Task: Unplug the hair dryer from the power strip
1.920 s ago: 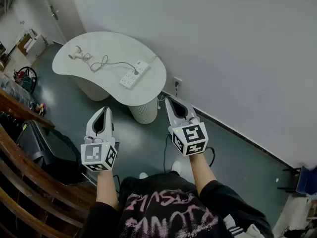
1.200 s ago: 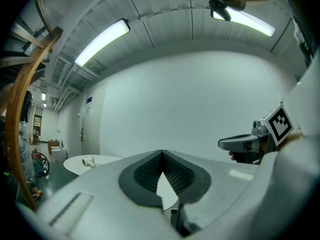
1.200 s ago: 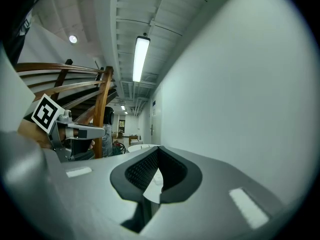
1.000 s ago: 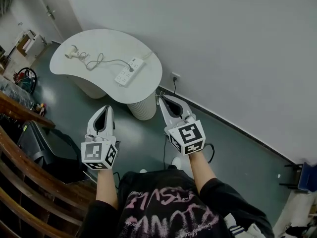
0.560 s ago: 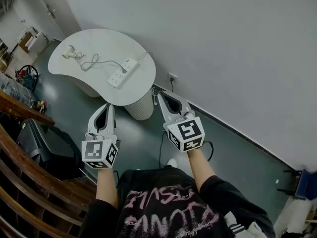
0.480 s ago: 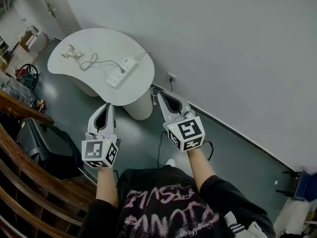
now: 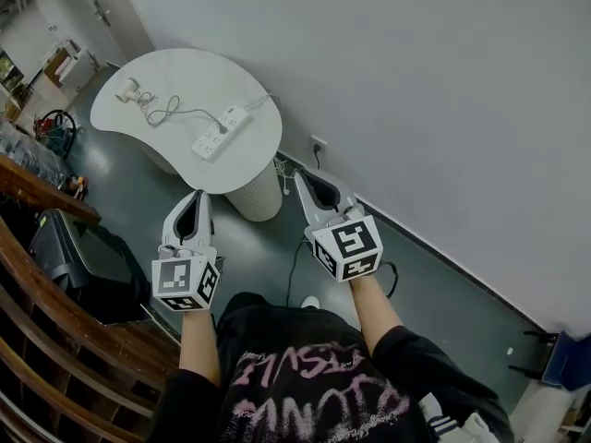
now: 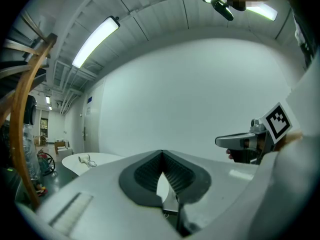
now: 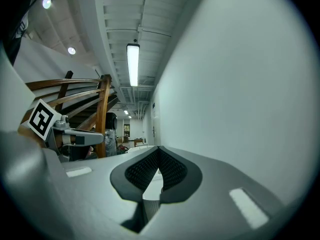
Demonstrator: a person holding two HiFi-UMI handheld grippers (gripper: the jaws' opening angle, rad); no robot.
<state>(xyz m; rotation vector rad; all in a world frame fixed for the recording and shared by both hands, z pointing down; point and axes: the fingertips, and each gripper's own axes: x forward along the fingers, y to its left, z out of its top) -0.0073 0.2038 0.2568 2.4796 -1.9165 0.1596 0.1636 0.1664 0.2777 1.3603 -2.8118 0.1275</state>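
You hold both forearms out before your waist, left gripper (image 7: 194,195) and right gripper (image 7: 300,175) pointing ahead, jaws of each clenched on nothing. The hair dryer (image 7: 129,89) lies well ahead on the tabletop (image 7: 185,67), corded to the power strip (image 7: 220,129). The pink print on your shirt (image 7: 305,386) is unreadable.

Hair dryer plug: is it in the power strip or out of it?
In. The head view shows the dark plug sitting on the white power strip, its cord running to the hair dryer.

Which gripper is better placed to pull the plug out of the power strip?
Left, narrowly: the power strip lies nearer the left gripper than the right gripper. Both are shut, far from it.
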